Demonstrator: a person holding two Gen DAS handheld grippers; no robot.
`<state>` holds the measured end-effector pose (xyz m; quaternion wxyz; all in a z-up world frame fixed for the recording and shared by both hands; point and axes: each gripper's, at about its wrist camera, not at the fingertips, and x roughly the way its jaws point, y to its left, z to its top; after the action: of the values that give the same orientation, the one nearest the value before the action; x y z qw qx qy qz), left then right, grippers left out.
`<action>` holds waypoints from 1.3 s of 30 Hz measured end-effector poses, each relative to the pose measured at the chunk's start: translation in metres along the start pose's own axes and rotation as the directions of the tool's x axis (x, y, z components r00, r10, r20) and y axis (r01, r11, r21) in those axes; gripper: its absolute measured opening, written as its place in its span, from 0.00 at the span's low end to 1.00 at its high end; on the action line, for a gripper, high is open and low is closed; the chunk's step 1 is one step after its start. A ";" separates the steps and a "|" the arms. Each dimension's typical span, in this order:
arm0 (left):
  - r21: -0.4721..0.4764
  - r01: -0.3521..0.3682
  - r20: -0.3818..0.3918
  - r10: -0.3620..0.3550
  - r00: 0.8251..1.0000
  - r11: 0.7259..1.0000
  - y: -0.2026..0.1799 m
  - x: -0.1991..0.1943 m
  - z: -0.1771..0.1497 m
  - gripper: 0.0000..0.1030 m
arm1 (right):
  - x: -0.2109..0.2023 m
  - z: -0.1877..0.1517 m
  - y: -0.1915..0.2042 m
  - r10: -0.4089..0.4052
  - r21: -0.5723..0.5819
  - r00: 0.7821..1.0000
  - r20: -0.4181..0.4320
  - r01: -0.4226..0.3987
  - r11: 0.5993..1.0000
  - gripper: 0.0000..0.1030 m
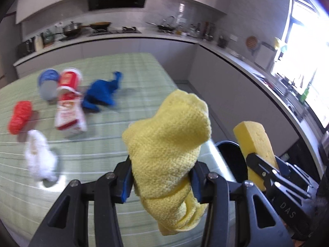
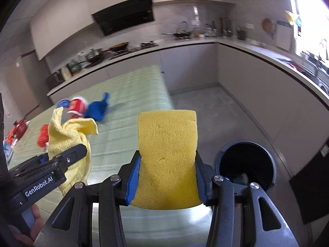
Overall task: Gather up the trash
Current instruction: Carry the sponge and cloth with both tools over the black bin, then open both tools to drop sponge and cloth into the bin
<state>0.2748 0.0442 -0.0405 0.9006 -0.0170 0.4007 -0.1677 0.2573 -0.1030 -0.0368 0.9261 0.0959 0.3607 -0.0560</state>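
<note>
Two tools are under inspection, and we find each one loaded. We note the left tool [image 1: 162,177] pinching a crumpled yellow cloth [image 1: 168,144] between its blue pads; the cloth's lower folds hang past the fingers and hide the bench [image 1: 98,144] beneath. We note the right tool [image 2: 167,177] clamped on a yellow sponge [image 2: 166,150], which stands upright between the pads, its bottom edge hidden behind the fingers.

We see a round black bin [image 2: 246,164] on the floor just right of the sponge; something lies inside it, too dark and blurred for us to identify. In the left view the sponge covers most of the bin.

We record further items on the green checked bench, all softened by blur: a blue cloth [image 1: 102,94], a red and white packet [image 1: 68,111], a red cup [image 1: 68,78], a blue-rimmed grey container [image 1: 48,82], a red crumpled lump [image 1: 20,117] and white crumpled paper [image 1: 39,156]. We cannot read the print on the packet. A person's fingertips [image 2: 37,220] show at the lower left of the right view, cut off by the frame.
</note>
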 end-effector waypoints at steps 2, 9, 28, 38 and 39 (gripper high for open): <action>0.023 -0.002 -0.010 0.002 1.000 1.000 -0.021 0.008 -0.004 0.46 | -0.001 -0.002 -0.023 -0.031 0.027 0.999 -0.015 0.031 0.999 0.48; 0.072 -0.037 -0.031 0.040 0.999 0.997 -0.086 0.025 -0.005 0.46 | 0.004 -0.002 -0.107 -0.067 0.091 0.997 -0.039 0.071 0.993 0.48; 0.038 -0.078 -0.270 0.085 0.959 0.996 -0.240 0.183 -0.031 0.51 | 0.121 -0.008 -0.300 0.012 0.038 0.965 -0.263 -0.002 0.999 0.56; 0.019 -0.140 -0.312 0.139 0.940 0.990 -0.248 0.212 -0.022 0.68 | 0.127 0.002 -0.331 -0.004 0.080 0.976 -0.217 0.022 0.997 0.71; 0.013 -0.138 -0.300 0.135 0.944 0.990 -0.251 0.209 -0.017 0.68 | 0.121 0.006 -0.332 -0.009 0.089 0.980 -0.200 0.027 0.996 0.71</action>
<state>0.3199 -0.2564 -0.1601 0.8385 0.0327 0.5339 -0.1037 0.2929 -0.4326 -0.1602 0.8794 0.1401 0.4495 -0.0708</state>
